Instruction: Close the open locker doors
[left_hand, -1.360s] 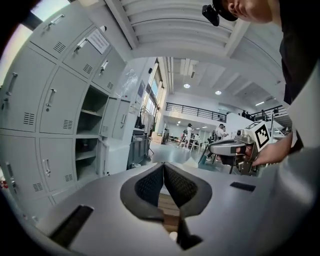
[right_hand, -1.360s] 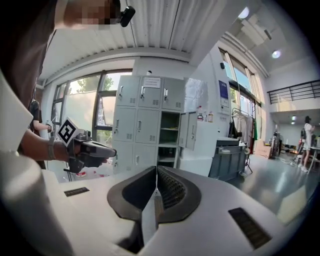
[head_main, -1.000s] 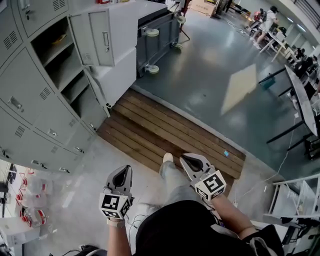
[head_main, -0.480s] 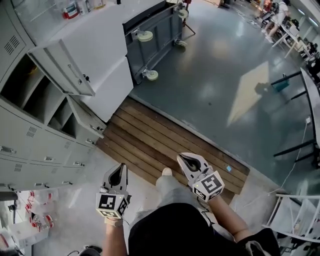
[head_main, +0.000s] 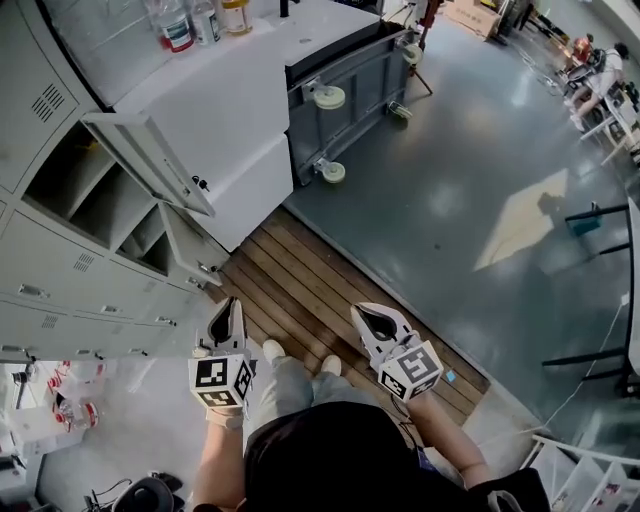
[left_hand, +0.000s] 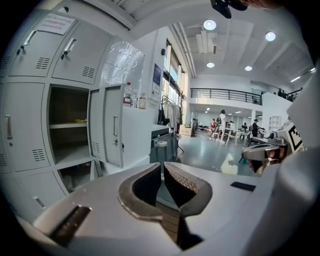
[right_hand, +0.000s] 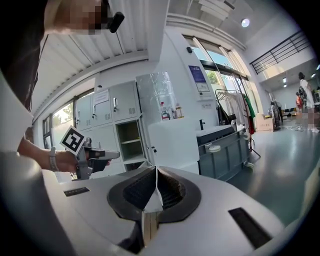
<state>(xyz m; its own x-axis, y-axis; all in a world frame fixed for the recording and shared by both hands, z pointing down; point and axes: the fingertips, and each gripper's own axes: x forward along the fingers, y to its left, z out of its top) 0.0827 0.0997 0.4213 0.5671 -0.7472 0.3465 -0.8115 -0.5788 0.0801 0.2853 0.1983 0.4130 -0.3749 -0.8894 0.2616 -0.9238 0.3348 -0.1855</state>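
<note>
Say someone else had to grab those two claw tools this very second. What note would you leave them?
Left gripper: shut, holding nothing.
Right gripper: shut, holding nothing.
Both are out in front of the person, short of the lockers and touching no door.
The lockers stand to the left. The upper door is swung wide open, and the lower door just beneath it is open too.
Done: nothing that shows; neither door is closed.
Left to do: push both doors shut, probably the upper one first, since it sticks out furthest.
</note>
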